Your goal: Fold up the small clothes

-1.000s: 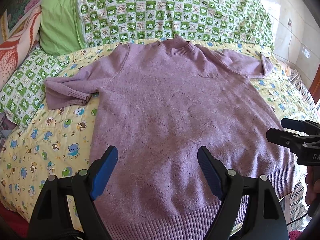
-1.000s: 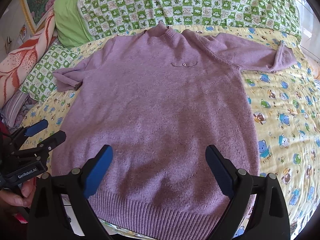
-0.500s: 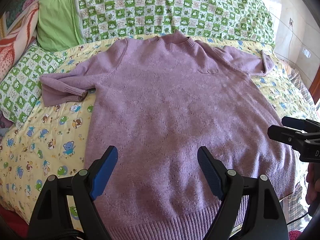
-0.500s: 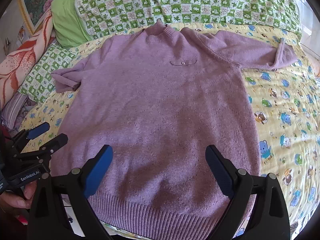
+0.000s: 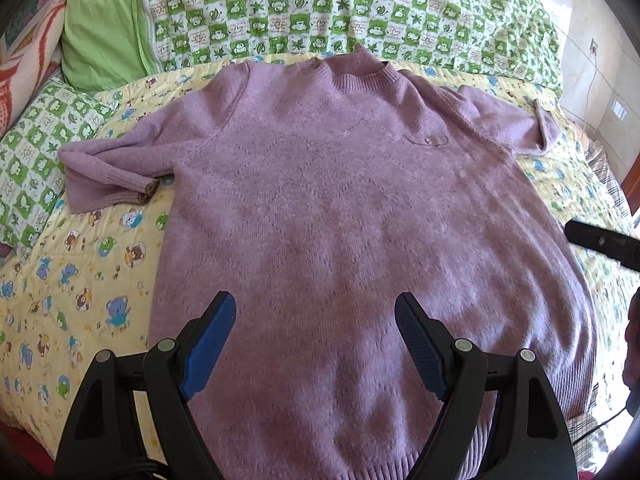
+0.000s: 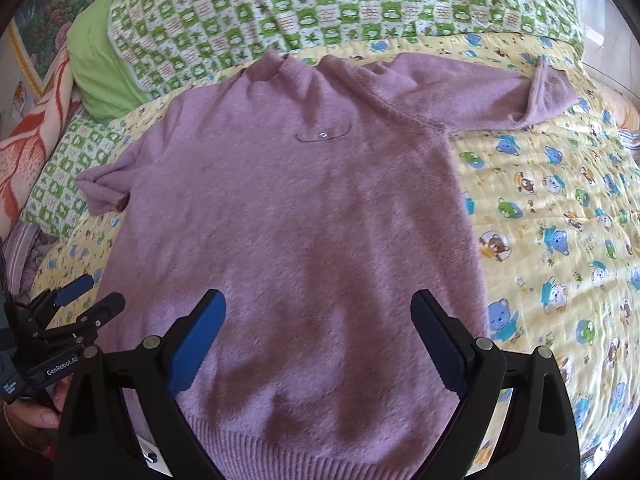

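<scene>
A purple knit sweater (image 5: 340, 208) lies flat and front up on the bed, collar at the far end. Its left sleeve (image 5: 108, 172) is folded back on itself, and the right sleeve (image 5: 520, 128) has its cuff turned up. My left gripper (image 5: 314, 304) hangs open above the sweater's lower body, nothing between its blue pads. My right gripper (image 6: 318, 298) is open too, over the same lower part of the sweater (image 6: 288, 208) and empty. Each gripper shows at the edge of the other's view: the left gripper (image 6: 100, 292) near the hem's left corner, the right gripper (image 5: 600, 240) by the right side.
The sweater rests on a yellow cartoon-print sheet (image 5: 80, 280). A green checked quilt (image 5: 320, 8) and a plain green pillow (image 5: 100, 40) are piled behind the collar. An orange patterned blanket (image 5: 24, 40) lies far left. A hand (image 6: 36, 416) grips the left tool.
Both grippers have drifted a little forward over the sweater, so it looks slightly larger. The right view has tilted. In the left view the right gripper has slid toward the edge. Jaws unchanged.
</scene>
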`<state>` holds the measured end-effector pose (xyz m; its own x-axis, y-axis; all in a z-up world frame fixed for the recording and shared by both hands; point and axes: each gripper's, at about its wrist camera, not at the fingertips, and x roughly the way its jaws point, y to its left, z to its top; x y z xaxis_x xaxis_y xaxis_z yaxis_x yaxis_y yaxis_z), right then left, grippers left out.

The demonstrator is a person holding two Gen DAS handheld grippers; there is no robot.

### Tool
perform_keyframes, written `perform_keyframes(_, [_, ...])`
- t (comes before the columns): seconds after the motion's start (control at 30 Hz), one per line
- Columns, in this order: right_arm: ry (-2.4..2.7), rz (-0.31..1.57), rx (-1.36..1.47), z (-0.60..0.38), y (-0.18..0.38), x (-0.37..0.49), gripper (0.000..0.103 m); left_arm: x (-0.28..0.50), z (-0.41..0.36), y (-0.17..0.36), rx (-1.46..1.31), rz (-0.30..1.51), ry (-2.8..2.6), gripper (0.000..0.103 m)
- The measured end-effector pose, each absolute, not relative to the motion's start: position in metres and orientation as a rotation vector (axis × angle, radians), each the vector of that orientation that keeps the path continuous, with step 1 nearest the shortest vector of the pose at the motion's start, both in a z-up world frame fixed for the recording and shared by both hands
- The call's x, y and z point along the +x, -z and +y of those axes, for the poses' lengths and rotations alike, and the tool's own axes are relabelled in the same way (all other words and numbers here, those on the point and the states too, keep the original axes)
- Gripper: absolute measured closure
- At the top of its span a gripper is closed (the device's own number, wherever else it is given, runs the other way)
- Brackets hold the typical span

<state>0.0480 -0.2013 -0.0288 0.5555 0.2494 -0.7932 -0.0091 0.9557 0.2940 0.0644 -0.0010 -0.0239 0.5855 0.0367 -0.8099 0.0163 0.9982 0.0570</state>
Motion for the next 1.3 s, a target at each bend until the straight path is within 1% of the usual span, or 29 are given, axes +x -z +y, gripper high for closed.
perform_keyframes(0.23, [-0.021,0.938,0.322,-0.265,0.025,0.091,0.009,0.127,0.002,0.017,0.1,0.948,-0.061,0.021])
perform_keyframes(0.43, [0.161,0.874,0.406,-0.35,0.018,0.141,0.009,0.195,-0.002,0.006,0.071,0.954,-0.069,0.021])
perform_keyframes(0.6, [0.293,0.807,0.434,-0.419,0.015,0.194,0.009,0.252,-0.011,0.008,0.064,0.977,-0.063,0.021])
perform_keyframes(0.77, [0.369,0.818,0.461,-0.478,0.026,0.259,0.021,0.312,-0.02,0.026,0.048,1.032,-0.049,0.021])
perform_keyframes(0.83, [0.4,0.844,0.454,-0.493,0.036,0.285,0.027,0.331,-0.021,0.036,0.04,1.065,-0.055,0.021])
perform_keyframes(0.9, [0.409,0.863,0.468,-0.505,0.046,0.302,0.03,0.342,-0.019,0.043,0.02,1.083,-0.054,0.021])
perform_keyframes(1.0, [0.437,0.902,0.475,-0.514,0.061,0.32,0.031,0.355,-0.02,0.055,0.009,1.108,-0.048,0.021])
perform_keyframes(1.07, [0.473,0.921,0.45,-0.519,0.067,0.323,0.037,0.361,-0.021,0.064,0.014,1.13,-0.05,0.021])
perform_keyframes(1.13, [0.485,0.929,0.463,-0.527,0.072,0.322,0.058,0.366,-0.02,0.075,0.023,1.15,-0.057,0.021])
perform_keyframes(1.17, [0.487,0.931,0.466,-0.529,0.072,0.321,0.064,0.367,-0.021,0.079,0.025,1.159,-0.058,0.021])
perform_keyframes(1.2, [0.48,0.924,0.473,-0.531,0.068,0.318,0.08,0.369,-0.021,0.084,0.038,1.163,-0.062,0.021])
perform_keyframes(1.23, [0.463,0.908,0.492,-0.533,0.064,0.317,0.09,0.369,-0.023,0.087,0.054,1.161,-0.064,0.021])
perform_keyframes(1.3, [0.383,0.83,0.551,-0.525,0.043,0.306,0.091,0.367,-0.024,0.089,0.069,1.163,-0.05,0.022])
